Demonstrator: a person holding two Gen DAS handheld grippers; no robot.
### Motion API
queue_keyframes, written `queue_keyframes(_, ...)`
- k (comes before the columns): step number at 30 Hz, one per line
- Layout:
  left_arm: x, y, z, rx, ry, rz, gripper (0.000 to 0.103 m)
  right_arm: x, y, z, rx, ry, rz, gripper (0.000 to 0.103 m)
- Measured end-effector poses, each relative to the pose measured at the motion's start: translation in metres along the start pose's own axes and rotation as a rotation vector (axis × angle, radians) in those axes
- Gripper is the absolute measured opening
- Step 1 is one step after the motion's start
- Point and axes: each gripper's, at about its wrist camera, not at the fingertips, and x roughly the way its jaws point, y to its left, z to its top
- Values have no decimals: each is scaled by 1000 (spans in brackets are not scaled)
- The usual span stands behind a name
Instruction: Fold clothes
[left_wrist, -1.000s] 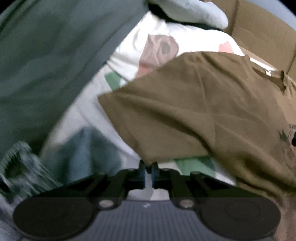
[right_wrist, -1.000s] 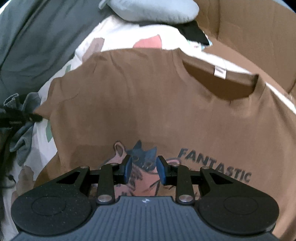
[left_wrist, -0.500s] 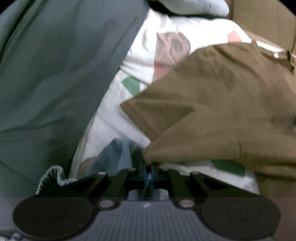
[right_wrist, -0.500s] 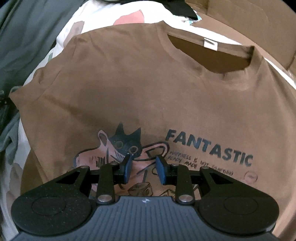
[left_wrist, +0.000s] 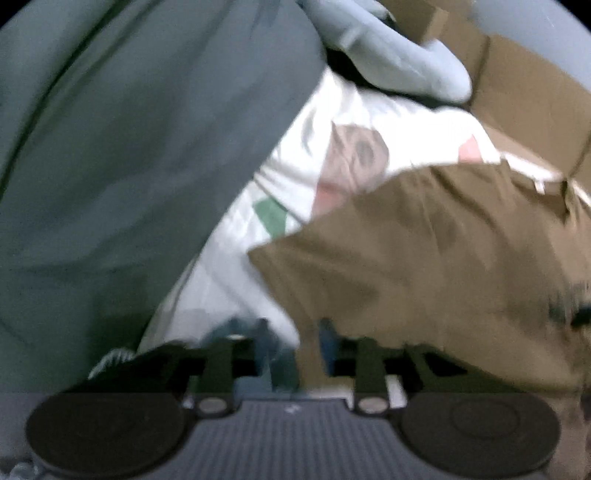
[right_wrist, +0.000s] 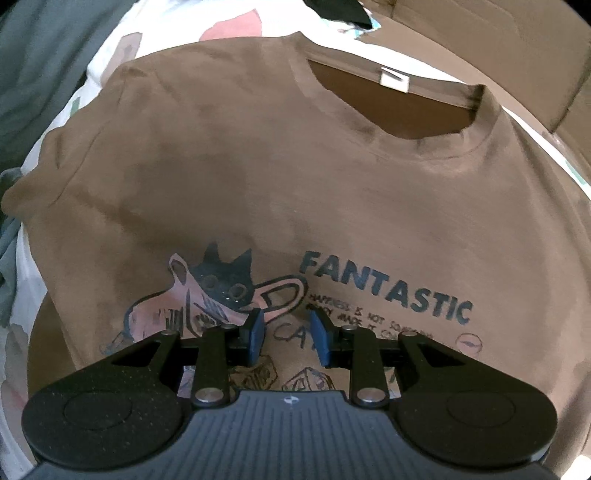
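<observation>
Brown T-shirt (right_wrist: 280, 177): spread front-up on patterned bedsheet (left_wrist: 321, 147), soft, light, limp; best pinched at sleeve or hem. Left gripper (left_wrist: 293, 343) jaws opening, sleeve corner between; right gripper (right_wrist: 286, 334) part-open, empty, over print at 6 o'clock.

One brown T-shirt (right_wrist: 295, 184), one cardboard box (right_wrist: 498, 48), two tools (right_wrist: 286, 338).

Cardboard box (right_wrist: 498, 44) walls behind brown T-shirt (right_wrist: 295, 177), grey-green fabric (left_wrist: 129, 147) crowding the left
</observation>
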Motion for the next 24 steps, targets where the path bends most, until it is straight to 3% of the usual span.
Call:
queue_keyframes(3,23,3,6,-18,-18,-20,47,-8,-3,2,2,-1,17,35)
queue_keyframes(8,59,21,20,-66,-13,12,47,-24,-12,9,-9,-30,35,35)
queue_keyframes(12,80,31,28,-93,-17,-22,47,-30,-17,17,10,-84,72,35)
queue_keyframes(20,117,31,29,-118,59,-72,47,-9,-3,57,6,-204,114,35)
queue_keyframes(21,118,32,29,-119,53,-74,46,-4,-1,65,11,-220,116,35)
queue_keyframes(23,117,32,31,-129,39,-93,23,5,5,80,18,-249,110,35)
queue_keyframes(24,117,30,32,-120,31,-98,17,10,7,88,32,-259,112,35)
